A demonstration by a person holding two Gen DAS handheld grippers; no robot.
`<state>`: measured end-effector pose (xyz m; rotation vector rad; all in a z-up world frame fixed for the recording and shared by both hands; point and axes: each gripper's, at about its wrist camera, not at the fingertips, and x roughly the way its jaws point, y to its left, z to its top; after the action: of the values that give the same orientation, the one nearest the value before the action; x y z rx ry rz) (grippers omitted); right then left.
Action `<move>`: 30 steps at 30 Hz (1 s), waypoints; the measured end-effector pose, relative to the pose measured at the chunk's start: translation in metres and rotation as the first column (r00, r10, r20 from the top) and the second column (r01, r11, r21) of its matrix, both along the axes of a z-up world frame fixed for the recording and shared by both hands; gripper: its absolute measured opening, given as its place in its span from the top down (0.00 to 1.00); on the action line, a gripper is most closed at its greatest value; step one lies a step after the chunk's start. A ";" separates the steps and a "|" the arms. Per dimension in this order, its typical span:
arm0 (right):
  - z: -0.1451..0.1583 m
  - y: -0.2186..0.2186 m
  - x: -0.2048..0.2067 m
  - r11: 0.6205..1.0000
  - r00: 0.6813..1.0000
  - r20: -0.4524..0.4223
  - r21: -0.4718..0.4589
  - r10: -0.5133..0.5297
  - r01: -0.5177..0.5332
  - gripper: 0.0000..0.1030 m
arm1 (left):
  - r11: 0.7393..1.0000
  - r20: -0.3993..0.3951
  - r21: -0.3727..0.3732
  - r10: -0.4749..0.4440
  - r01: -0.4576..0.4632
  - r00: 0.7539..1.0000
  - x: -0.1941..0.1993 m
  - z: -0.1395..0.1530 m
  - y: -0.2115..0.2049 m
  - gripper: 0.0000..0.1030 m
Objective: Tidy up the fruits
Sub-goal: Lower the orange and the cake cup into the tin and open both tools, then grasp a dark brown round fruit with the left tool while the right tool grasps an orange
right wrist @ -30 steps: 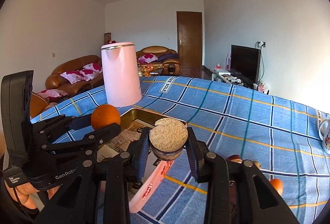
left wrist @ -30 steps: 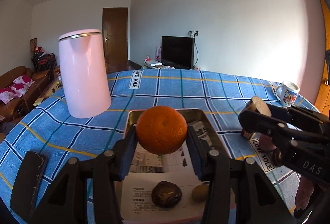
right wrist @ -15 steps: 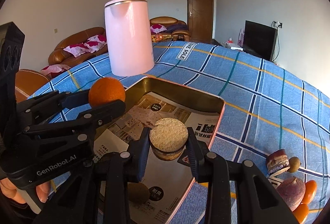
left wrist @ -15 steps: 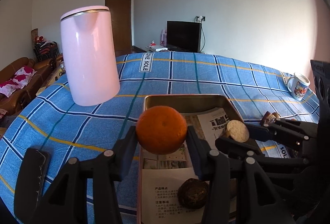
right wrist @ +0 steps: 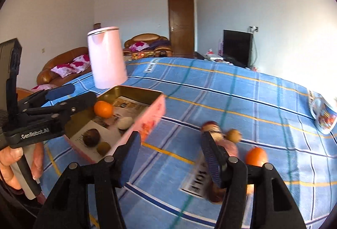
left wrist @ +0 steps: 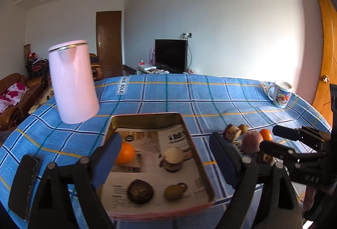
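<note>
A metal tray (left wrist: 147, 118) lined with newspaper holds an orange (left wrist: 124, 153), a round rice-topped cake (left wrist: 173, 158), a dark wrinkled fruit (left wrist: 140, 191) and a small brown fruit (left wrist: 174, 191). My left gripper (left wrist: 166, 160) is open and empty above the tray's near half. My right gripper (right wrist: 169, 155) is open and empty, right of the tray (right wrist: 154, 107), over the cloth. Loose on the cloth lie a small cake (right wrist: 211, 126), a brown fruit (right wrist: 233, 135), a pinkish fruit (right wrist: 230, 147) and an orange fruit (right wrist: 256, 157).
A tall pink kettle (left wrist: 72, 85) stands left behind the tray. A printed mug (left wrist: 280, 96) stands at the far right of the blue checked tablecloth (left wrist: 189, 94). A black phone (left wrist: 23, 182) lies at the near left edge.
Both grippers have opened. The orange and the rice-topped cake, held before, now lie in the tray. The right gripper has swung right, away from the tray, toward the loose fruits.
</note>
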<state>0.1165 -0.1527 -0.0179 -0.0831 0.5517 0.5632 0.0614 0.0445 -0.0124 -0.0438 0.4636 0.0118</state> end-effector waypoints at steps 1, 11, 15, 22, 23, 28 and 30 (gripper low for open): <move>-0.002 -0.018 0.001 0.999 0.999 -0.011 0.016 -0.043 0.044 0.41 | 0.999 -0.010 0.004 -0.033 0.033 0.999 0.001 -0.001 -0.014 0.15; -0.019 -0.123 -0.001 0.948 0.955 -0.050 0.113 -0.294 0.297 0.36 | 0.969 -0.184 0.012 -0.241 0.247 0.953 0.034 -0.033 -0.124 0.15; -0.021 -0.131 -0.004 0.942 0.955 -0.070 0.157 -0.288 0.295 0.34 | 0.962 -0.238 0.016 -0.262 0.273 0.935 0.044 -0.040 -0.142 0.17; -0.024 -0.141 -0.001 0.930 0.952 -0.090 0.206 -0.293 0.305 0.33 | 0.950 -0.352 -0.051 -0.305 0.308 0.885 0.065 -0.058 -0.154 0.46; -0.024 -0.141 -0.002 0.930 0.952 -0.089 0.205 -0.293 0.305 0.33 | 0.947 -0.365 -0.066 -0.316 0.314 0.876 0.067 -0.060 -0.154 0.49; -0.025 -0.140 0.000 0.932 0.952 -0.096 0.199 -0.290 0.304 0.33 | 0.941 -0.357 -0.095 -0.335 0.323 0.872 0.065 -0.060 -0.152 0.58; -0.024 -0.137 -0.001 0.935 0.953 -0.089 0.185 -0.291 0.303 0.33 | 0.945 -0.327 -0.080 -0.326 0.318 0.887 0.059 -0.054 -0.148 0.58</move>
<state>0.1159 -0.2901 -0.0424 0.2043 0.5524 0.3225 0.1208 -0.1034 -0.0668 0.0130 0.8110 -0.3197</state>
